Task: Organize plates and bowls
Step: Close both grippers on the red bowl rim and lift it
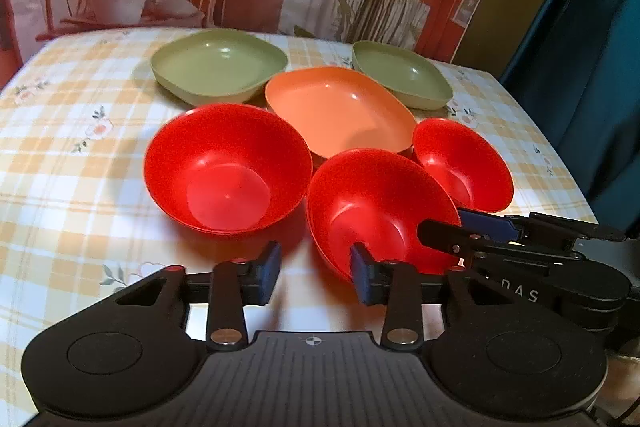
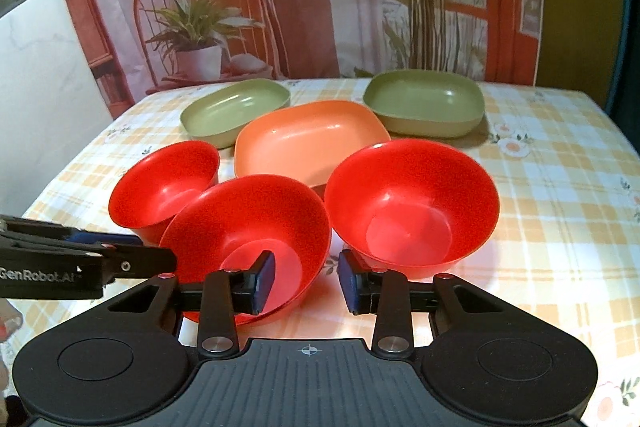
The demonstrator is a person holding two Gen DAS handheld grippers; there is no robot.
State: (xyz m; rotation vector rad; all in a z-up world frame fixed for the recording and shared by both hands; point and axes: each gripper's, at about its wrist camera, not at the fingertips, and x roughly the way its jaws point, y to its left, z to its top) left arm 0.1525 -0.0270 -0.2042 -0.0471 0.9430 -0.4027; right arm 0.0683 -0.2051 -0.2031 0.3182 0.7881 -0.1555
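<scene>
Nothing is sorted yet. All six dishes lie singly on the yellow-and-white checked tablecloth (image 1: 60,167), none nested in another, so all the stacking is still to do. Taking the squarish, shallow, peach-orange plastic plate (image 1: 340,111) as the landmark, two squarish sage-green plastic plates sit behind it, one to its left (image 1: 218,65) and one to its right (image 1: 404,75), each close to it. Three round, glossy red plastic bowls stand in a row in front of it. The middle red bowl (image 1: 380,203) is right against its near edge, the left red bowl (image 1: 228,167) is off its left front corner, and the right red bowl (image 2: 412,203) is off its right front corner. The bowls look alike, with steep flaring walls, small flat bottoms and thin rims, so they should nest easily, as should the plates. Work seems to be starting on the middle bowl. The left gripper (image 1: 318,273) straddles the bowl's near-left rim, one pad inside and one outside. The right gripper (image 2: 306,283) does the same at the near-right rim. Both claws are narrowed but not clamped, since a gap shows between pads and wall. The bowl rests on the cloth, unlifted.
</scene>
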